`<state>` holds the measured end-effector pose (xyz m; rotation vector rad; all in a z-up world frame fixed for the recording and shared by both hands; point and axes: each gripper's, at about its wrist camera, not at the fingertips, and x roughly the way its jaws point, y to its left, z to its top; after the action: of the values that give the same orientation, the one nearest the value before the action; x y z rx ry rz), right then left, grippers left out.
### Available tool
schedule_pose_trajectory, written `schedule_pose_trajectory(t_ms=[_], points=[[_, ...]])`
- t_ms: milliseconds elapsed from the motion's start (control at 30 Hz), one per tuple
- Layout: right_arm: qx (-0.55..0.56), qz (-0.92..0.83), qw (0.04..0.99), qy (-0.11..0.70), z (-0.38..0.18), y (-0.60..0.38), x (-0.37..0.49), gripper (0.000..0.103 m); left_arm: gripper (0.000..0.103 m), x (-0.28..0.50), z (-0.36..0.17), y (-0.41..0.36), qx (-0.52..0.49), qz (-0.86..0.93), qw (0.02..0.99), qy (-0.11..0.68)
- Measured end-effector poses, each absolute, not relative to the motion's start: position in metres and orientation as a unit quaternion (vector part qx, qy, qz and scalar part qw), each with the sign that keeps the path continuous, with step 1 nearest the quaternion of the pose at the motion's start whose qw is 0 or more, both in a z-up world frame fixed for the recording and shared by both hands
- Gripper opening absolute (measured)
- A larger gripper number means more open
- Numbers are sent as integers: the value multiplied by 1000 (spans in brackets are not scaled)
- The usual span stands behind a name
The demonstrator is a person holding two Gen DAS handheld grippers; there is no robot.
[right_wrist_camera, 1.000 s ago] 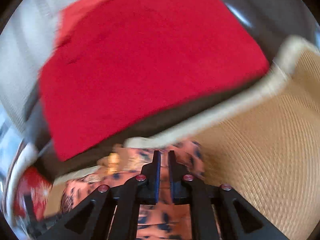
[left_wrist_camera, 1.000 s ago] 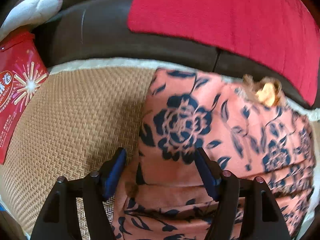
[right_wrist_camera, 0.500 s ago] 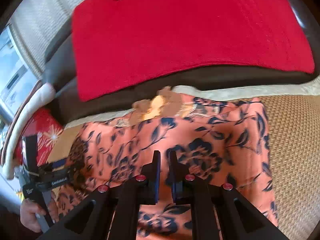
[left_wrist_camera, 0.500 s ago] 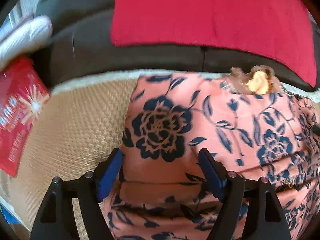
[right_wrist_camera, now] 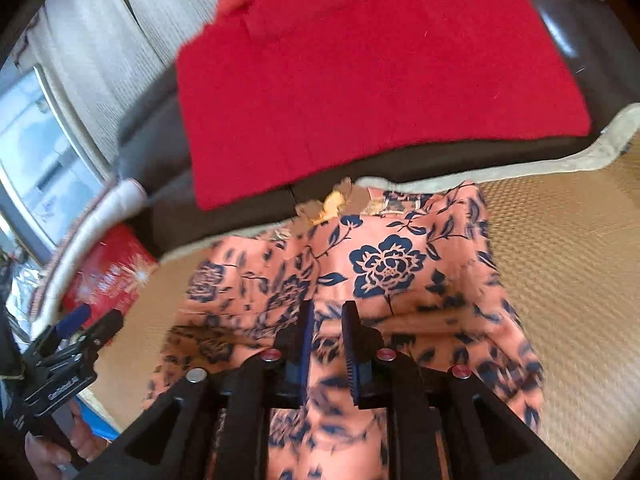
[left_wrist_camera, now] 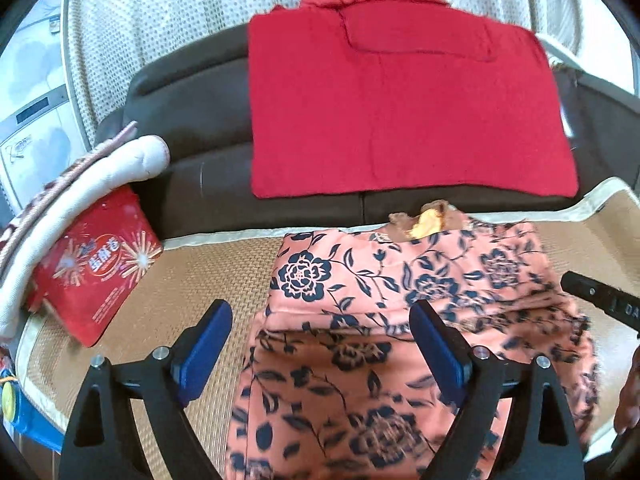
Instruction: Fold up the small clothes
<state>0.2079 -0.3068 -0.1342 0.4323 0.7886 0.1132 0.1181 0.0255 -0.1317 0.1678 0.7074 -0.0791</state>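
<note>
My left gripper [left_wrist_camera: 320, 344] hangs wide open above the floral garment [left_wrist_camera: 404, 320], which lies on the woven mat [left_wrist_camera: 180, 280]; my right gripper [right_wrist_camera: 326, 344] is narrowed, gripping nothing I can see.

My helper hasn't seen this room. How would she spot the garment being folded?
Find the dark sofa with a red cloth draped over its back. On the woven mat below lies the garment: salmon-pink with navy flowers, the only patterned fabric there.

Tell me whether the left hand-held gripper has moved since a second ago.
Yes. The left hand-held gripper has pulled back and up from the floral garment: the red cloth behind now shows whole.
</note>
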Motion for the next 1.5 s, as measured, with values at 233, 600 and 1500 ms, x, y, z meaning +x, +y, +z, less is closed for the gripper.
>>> schedule_pose_trajectory(t_ms=[233, 600, 1500], points=[[199, 29, 924, 326, -102, -303, 141, 77, 90, 72, -100, 19, 99, -39, 946, 307], [182, 37, 923, 337, -84, -284, 102, 77, 91, 34, -81, 39, 100, -56, 947, 300], [347, 97, 833, 420, -214, -349, 76, 77, 71, 46, -236, 154, -42, -82, 875, 475]])
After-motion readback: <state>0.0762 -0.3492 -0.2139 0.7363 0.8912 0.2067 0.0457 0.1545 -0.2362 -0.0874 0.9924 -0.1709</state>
